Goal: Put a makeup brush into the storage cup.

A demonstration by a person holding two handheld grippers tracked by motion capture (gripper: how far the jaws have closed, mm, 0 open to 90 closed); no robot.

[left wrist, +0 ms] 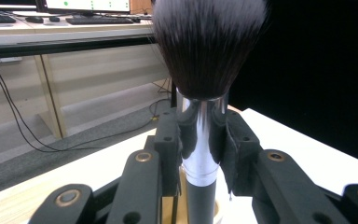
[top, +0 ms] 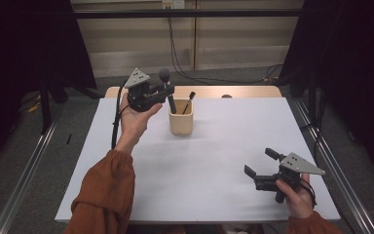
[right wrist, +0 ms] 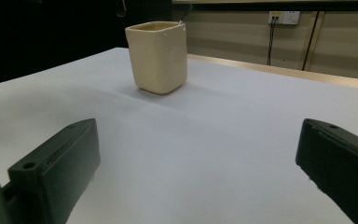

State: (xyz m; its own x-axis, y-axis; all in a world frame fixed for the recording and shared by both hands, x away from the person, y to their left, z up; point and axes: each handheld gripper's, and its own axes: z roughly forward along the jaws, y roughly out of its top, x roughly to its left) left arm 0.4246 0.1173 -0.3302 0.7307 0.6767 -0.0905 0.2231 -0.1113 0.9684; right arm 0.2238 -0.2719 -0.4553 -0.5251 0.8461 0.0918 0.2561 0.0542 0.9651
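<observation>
Left hand-held gripper (top: 167, 92) clamps the makeup brush (top: 167, 90) upright by its silver collar, handle dipping into the beige cup (top: 180, 122); right hand-held gripper (top: 257, 164) gapes wide, low over the table (top: 214, 170).

Brush (left wrist: 200, 135): large makeup brush, dark fluffy bristles, shiny silver ferrule, black handle.
Pose: upright, bristles up, handle end down inside the cup's mouth.
Cup (top: 180, 122): cream, squarish, standing upright on the white tabletop, towards the far edge.
Second brush (top: 190, 101): thin, dark, leaning in the cup.
</observation>
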